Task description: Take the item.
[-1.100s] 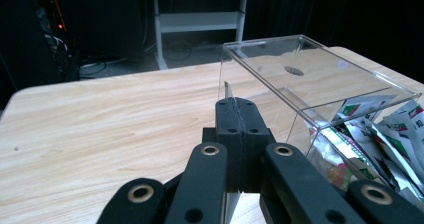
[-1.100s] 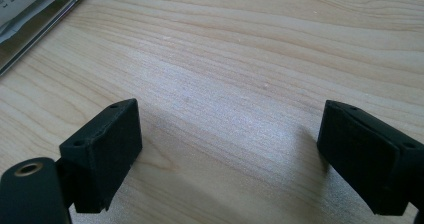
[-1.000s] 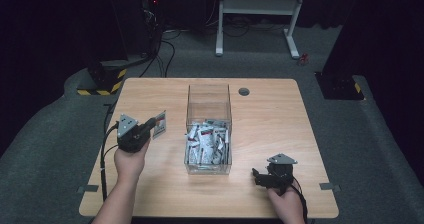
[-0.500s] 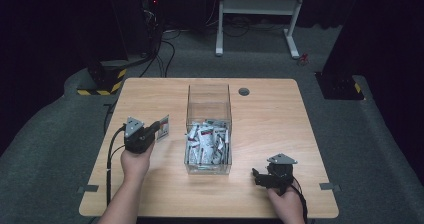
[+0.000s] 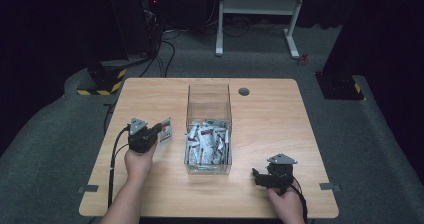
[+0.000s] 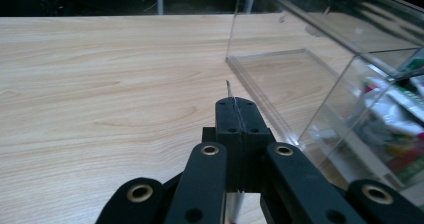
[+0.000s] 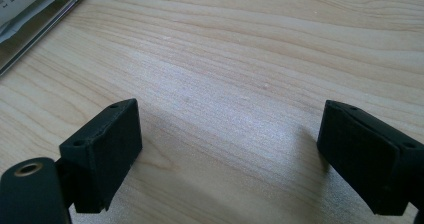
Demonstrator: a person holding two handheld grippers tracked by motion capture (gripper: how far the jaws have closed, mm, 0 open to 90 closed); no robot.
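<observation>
Wooden table (image 5: 280,119), left hand-held gripper (image 5: 161,129) pinching packet (image 5: 165,130)

- Table (image 5: 280,114): pale wood, under the left gripper (image 5: 160,130) and the right gripper (image 5: 256,176).
- Grommet (image 5: 244,91): dark, round, set in the table well ahead of the right gripper.
- White frame (image 5: 260,6): on the floor, far ahead of both.
- Striped base (image 5: 102,86): yellow-black, ahead-left of the left gripper.
- Cables (image 5: 165,54): black, on the floor ahead of the left gripper.
- Tape (image 5: 327,186): grey strip, right of the right gripper.

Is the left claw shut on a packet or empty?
Shut on a packet: the left claw has its jaws pressed together with the packet's thin edge between them.
</observation>
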